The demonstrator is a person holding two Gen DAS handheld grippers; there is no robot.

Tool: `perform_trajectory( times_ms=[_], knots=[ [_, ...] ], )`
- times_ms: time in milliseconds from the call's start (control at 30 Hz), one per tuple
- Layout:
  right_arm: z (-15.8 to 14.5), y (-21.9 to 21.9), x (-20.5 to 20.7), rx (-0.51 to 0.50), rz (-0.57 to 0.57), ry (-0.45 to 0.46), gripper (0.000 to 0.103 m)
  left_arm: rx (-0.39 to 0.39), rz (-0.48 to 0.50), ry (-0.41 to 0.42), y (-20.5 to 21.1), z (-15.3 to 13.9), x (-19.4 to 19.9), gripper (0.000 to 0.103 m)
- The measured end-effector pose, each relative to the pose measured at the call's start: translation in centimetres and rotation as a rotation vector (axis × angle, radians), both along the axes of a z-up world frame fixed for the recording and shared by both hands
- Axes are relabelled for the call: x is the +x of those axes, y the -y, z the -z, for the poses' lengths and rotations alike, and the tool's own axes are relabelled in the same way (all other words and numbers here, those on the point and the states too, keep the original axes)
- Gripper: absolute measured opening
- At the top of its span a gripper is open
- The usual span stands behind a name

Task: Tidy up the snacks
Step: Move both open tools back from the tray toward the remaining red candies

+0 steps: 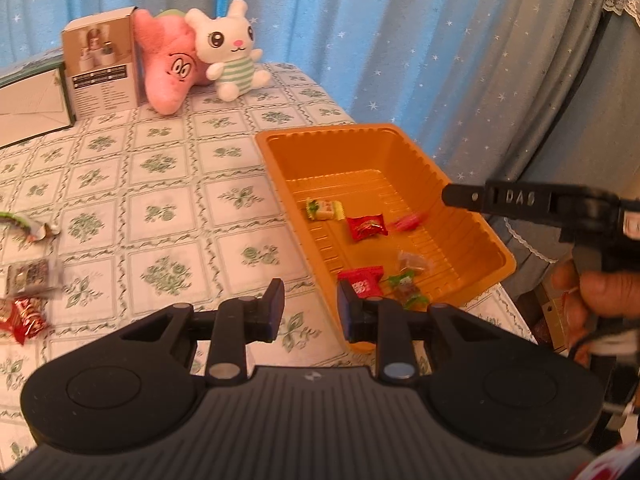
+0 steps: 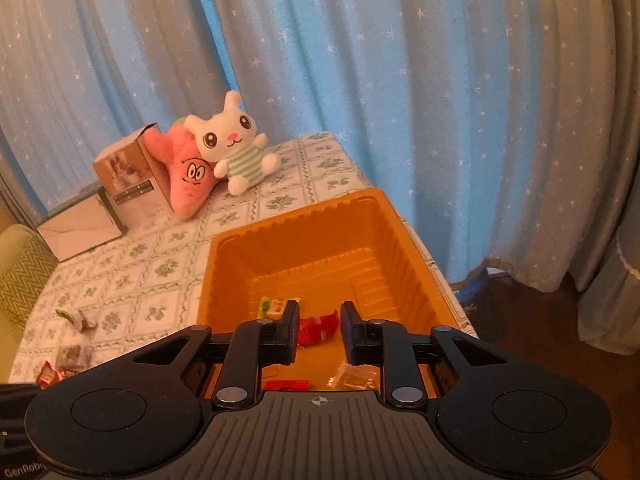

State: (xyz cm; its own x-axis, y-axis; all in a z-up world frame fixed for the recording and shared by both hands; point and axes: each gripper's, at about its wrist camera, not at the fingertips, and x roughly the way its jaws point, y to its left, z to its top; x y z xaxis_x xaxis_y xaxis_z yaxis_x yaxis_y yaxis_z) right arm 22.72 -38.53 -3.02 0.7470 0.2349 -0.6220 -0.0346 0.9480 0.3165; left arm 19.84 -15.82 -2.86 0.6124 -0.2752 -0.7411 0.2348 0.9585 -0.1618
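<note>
An orange plastic tray [image 1: 344, 140] stands on the table's right side and holds several wrapped snacks, among them a red packet [image 1: 366, 227] and a green-and-white candy [image 1: 324, 209]. A blurred pink candy [image 1: 408, 222] is in the tray below the right gripper's finger [image 1: 460, 196]. My left gripper [image 1: 310, 312] is open and empty over the tray's near left rim. My right gripper [image 2: 319, 330] is open and empty above the tray [image 2: 304, 220]. Loose snacks [image 1: 28, 316] lie on the table at the left.
A pink plush [image 1: 172, 68], a white bunny plush [image 1: 232, 48] and cardboard boxes [image 1: 100, 64] stand at the table's far side. Blue starred curtains hang behind. The table edge runs just right of the tray. A green cushion [image 2: 20, 276] sits at the left.
</note>
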Motion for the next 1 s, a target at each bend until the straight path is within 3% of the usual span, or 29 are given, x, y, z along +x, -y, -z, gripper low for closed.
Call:
perform_trajectory(
  times_ms=[33,67,433,1000],
  knots=[
    [-0.1,0.1,-0.1,0.006,0.013,0.002,0.050,0.001,-0.004,0.000,-0.3,0.0,-0.2,0.025],
    [-0.2,0.2,-0.3,0.008,0.026,0.006,0.053,0.002,-0.010,0.002,-0.6,-0.1,-0.4,0.025],
    [-1.0,-1.4,-5.6,-0.022,0.057,-0.012,0.053,0.017,-0.074,0.044,-4.1,-1.8,-3.5,0.025],
    [-1.5,-9.5,-12.3,-0.069,-0.069,-0.038,0.053,0.053,-0.186,0.078,-11.2,-3.1,-10.2,0.026]
  ],
)
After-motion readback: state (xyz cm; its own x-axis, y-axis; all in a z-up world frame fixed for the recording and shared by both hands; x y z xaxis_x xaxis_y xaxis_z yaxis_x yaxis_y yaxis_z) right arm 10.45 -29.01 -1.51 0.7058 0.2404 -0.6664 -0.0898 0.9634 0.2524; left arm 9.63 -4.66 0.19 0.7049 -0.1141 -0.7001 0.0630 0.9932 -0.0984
